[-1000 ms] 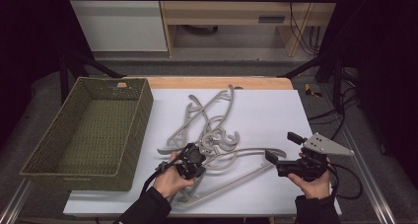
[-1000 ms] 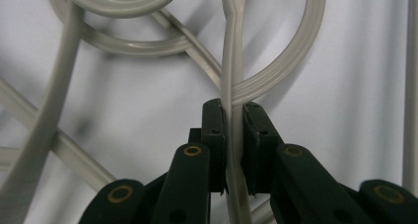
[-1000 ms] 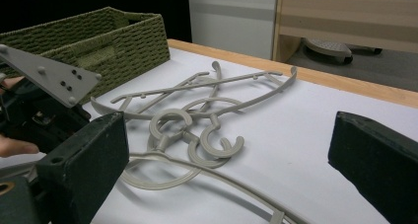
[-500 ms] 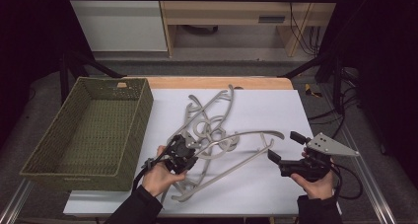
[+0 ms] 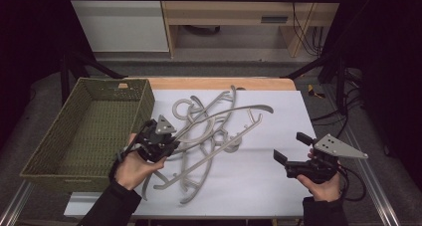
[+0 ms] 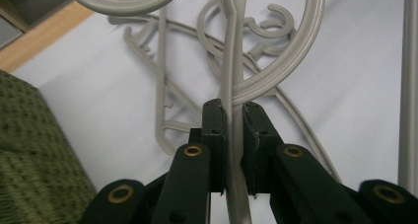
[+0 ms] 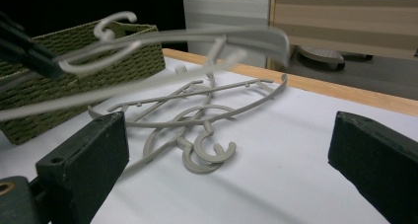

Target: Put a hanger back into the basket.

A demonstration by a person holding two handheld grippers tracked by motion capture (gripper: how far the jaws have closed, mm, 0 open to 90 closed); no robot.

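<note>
Left hand-held gripper (image 5: 166,145): clamping its jaws on the thin shaft of a grey plastic hanger (image 6: 231,81) — in the left gripper view the pads are pressing on both sides of the stem just below the hook curl; a narrow part suits a firm pinch

Held hanger (image 5: 219,117): hanging above the white tabletop (image 5: 259,181), one long arm reaching out over the pile, the lower end trailing toward the near edge; probably tilted so because it is gripped near the hook, not at its middle

Pile of hangers (image 5: 209,136): lying tangled on the tabletop, hooks and arms crossing; a snag on the held one is a likely risk — whether they are touching I cannot tell

Basket (image 5: 54,159): sitting empty at the left edge, just beside the left hand-held gripper; judged to be where the hanger is heading

Right hand-held gripper (image 5: 296,154): resting low at the right with jaws spread wide and nothing between them — seemingly waiting its turn, well apart from the pile
</note>
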